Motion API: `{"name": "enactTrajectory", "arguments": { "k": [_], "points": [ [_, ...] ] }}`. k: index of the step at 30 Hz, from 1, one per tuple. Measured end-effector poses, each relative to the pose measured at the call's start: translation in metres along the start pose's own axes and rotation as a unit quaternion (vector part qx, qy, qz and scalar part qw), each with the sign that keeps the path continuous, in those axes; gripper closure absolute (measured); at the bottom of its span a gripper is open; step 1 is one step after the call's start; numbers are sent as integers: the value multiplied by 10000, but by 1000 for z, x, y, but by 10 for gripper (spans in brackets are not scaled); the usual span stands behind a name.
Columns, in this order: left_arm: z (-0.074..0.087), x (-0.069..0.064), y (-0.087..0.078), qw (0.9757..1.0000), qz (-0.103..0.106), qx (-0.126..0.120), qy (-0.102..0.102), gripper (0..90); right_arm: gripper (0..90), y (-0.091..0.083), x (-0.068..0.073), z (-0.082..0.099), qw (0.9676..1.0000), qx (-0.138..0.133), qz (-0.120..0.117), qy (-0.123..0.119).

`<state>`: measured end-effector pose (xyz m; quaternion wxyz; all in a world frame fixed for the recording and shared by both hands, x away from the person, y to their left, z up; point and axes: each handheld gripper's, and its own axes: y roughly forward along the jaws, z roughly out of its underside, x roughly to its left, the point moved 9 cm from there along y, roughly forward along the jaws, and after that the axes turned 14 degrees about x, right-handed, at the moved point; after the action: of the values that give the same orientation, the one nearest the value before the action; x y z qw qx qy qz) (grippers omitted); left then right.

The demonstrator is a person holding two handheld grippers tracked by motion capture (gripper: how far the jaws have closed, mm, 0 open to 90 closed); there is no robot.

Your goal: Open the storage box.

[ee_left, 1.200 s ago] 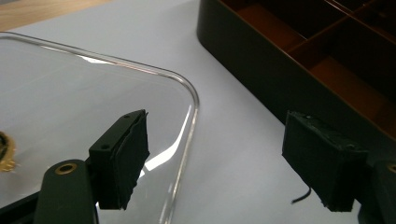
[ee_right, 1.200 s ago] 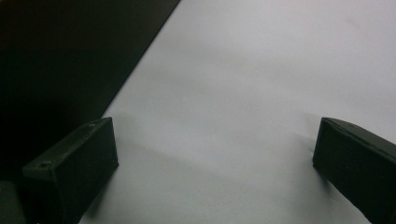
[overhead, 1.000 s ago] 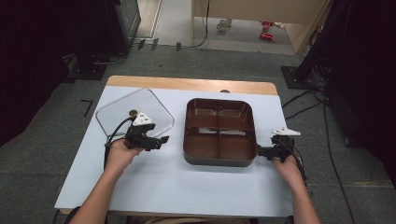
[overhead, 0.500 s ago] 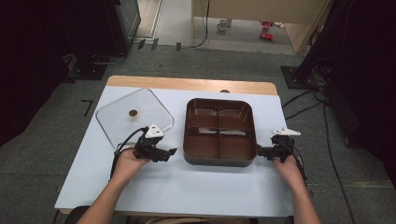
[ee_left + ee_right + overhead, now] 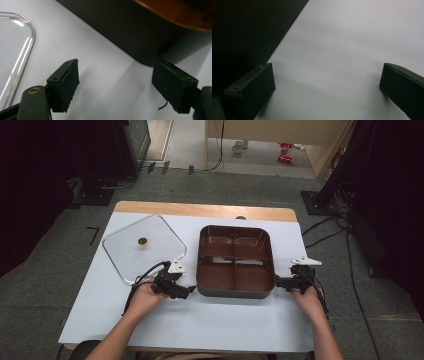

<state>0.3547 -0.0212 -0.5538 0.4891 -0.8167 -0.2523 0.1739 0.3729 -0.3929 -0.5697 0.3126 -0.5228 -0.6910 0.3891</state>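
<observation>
Left claw [image 5: 187, 291] open, moved off glass lid [image 5: 144, 247] toward tray [image 5: 235, 290], right claw [image 5: 278, 282] open

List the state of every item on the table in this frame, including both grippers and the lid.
Left gripper: open, nothing between its pads, beside the tray's near left corner.
Right gripper: open, empty, low over the table at the tray's right side.
Compartment tray: uncovered, upright, four sections, contents unclear.
Clear lid: off the tray, lying flat to its left, knob up.
Table: covered with a white sheet.
</observation>
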Motion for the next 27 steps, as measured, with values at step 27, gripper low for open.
{"name": "enactTrajectory", "arguments": {
  "k": [27],
  "points": [
    [4,-3,6,9986,-220,-472,10,174,0,0,0,0,10000,-1,-1,1]
  ]
}}
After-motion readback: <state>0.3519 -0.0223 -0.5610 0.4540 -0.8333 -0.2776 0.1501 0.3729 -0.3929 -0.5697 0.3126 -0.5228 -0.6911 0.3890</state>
